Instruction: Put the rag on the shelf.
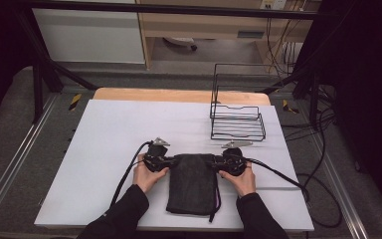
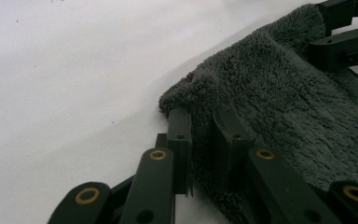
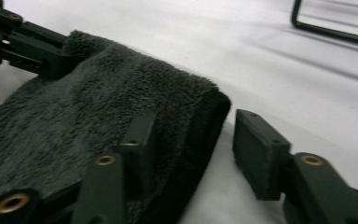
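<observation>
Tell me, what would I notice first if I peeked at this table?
A fluffy dark grey towel lies folded near the front edge of the white table, with a gripper at each far corner. The left gripper pinches its corner; the right gripper straddles its corner, one jaw off the cloth. A black wire rack stands behind.

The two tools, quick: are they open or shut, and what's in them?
Left tool: shut on the near corner of the dark towel.
Right tool: open; the towel's other corner sits between its jaws, one jaw still off the cloth.
</observation>
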`<state>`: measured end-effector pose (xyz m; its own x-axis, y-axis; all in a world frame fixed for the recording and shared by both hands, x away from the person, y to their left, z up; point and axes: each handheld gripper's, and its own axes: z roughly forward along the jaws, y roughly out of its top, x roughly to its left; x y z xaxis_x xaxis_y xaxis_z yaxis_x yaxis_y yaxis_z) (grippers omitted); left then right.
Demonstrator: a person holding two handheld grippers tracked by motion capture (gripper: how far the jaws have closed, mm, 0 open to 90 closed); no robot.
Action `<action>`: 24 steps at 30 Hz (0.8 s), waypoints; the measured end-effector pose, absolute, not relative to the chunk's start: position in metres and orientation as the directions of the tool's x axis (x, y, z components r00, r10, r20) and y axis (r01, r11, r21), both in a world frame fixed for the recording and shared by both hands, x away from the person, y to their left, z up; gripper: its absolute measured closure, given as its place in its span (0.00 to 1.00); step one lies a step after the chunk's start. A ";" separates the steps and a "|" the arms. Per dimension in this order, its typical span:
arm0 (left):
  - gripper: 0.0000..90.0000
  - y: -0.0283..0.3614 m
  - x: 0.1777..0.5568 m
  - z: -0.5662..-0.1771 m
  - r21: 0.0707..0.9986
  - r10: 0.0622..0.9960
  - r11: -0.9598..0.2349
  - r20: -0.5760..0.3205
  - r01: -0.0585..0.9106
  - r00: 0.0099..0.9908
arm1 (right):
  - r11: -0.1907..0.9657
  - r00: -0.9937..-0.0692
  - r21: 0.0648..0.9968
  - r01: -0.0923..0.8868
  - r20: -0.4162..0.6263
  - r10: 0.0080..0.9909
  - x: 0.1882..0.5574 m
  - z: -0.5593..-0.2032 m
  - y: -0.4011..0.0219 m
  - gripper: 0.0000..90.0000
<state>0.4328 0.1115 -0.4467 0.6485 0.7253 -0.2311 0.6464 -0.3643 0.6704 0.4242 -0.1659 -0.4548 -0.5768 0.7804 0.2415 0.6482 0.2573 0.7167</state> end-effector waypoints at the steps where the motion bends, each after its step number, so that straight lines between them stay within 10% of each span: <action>1: 0.86 0.112 0.433 -0.447 0.671 0.724 -0.364 -0.232 0.645 0.649 | 0.257 -0.577 0.717 0.648 0.241 0.780 0.424 -0.455 -0.166 0.59; 24: 0.90 0.118 0.428 -0.438 0.720 0.698 -0.351 -0.225 0.599 0.679 | 0.183 -0.555 0.690 0.700 0.366 0.747 0.424 -0.445 -0.169 0.91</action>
<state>0.4275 0.1183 -0.4382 0.6793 0.6985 -0.2251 0.5992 -0.3508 0.7197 0.4238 -0.1691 -0.4446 -0.5555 0.7468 0.3657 0.7003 0.1830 0.6899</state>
